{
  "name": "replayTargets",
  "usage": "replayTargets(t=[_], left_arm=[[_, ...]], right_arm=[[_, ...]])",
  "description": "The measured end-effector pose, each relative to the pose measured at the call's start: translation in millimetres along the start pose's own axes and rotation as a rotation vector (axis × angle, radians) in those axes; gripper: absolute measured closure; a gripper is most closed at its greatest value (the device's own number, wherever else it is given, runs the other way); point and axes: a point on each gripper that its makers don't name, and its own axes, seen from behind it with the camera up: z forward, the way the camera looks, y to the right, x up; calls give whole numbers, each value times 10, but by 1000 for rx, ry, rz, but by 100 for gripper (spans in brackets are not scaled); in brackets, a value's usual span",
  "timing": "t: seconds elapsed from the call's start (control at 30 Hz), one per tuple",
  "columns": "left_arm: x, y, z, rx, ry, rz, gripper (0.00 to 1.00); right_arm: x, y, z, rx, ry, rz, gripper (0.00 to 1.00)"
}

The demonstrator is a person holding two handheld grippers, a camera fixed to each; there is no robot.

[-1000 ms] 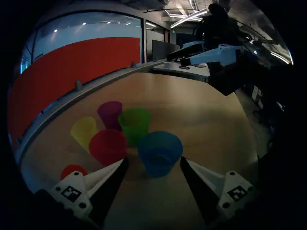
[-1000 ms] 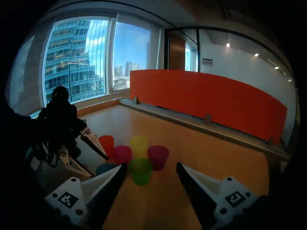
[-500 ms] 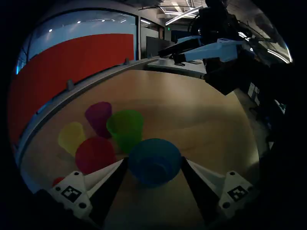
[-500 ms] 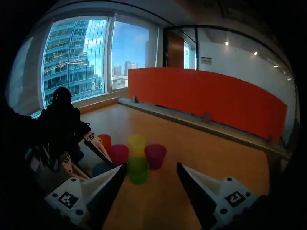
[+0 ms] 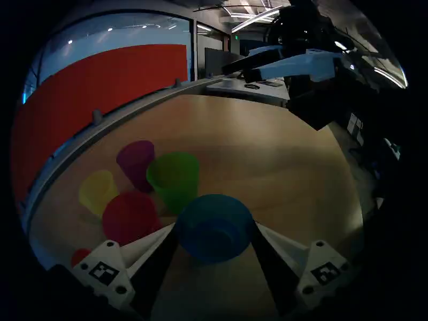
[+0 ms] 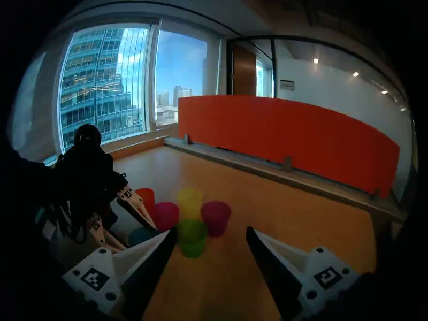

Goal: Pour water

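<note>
A cluster of plastic cups stands on the wooden table [image 5: 278,160]: purple [image 5: 135,160], green [image 5: 174,179], yellow [image 5: 96,190], red [image 5: 130,216], orange-red [image 5: 80,255] and blue [image 5: 214,227]. My left gripper [image 5: 213,229] is open, and the blue cup stands between its fingers with its rim close to both. I cannot tell whether the cup holds water. In the right gripper view, my right gripper [image 6: 210,231] is open and holds nothing, just short of the green cup [image 6: 191,237]. Farther left, the left gripper [image 6: 140,238] straddles the blue cup [image 6: 142,232].
An orange partition [image 6: 299,134] runs along the table's far edge on a grey rail [image 6: 278,167]. Tall windows [image 6: 107,85] stand behind the person's dark sleeve [image 6: 80,171]. In the left gripper view, the right gripper [image 5: 241,61] hovers far off above bare wood.
My left gripper has moved forward, so the blue cup went from just ahead of its fingertips to between the fingers. The right gripper has barely shifted.
</note>
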Motion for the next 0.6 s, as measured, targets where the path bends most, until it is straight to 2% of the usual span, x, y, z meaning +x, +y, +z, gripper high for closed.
replayTargets(t=[0.3, 0.6], left_arm=[[19, 12, -44, -5, 10, -5, 11], [161, -11, -228, 12, 62, -22, 11]], right_arm=[[12, -16, -13, -1, 2, -2, 1], [39, -21, -19, -4, 9, 0, 1]])
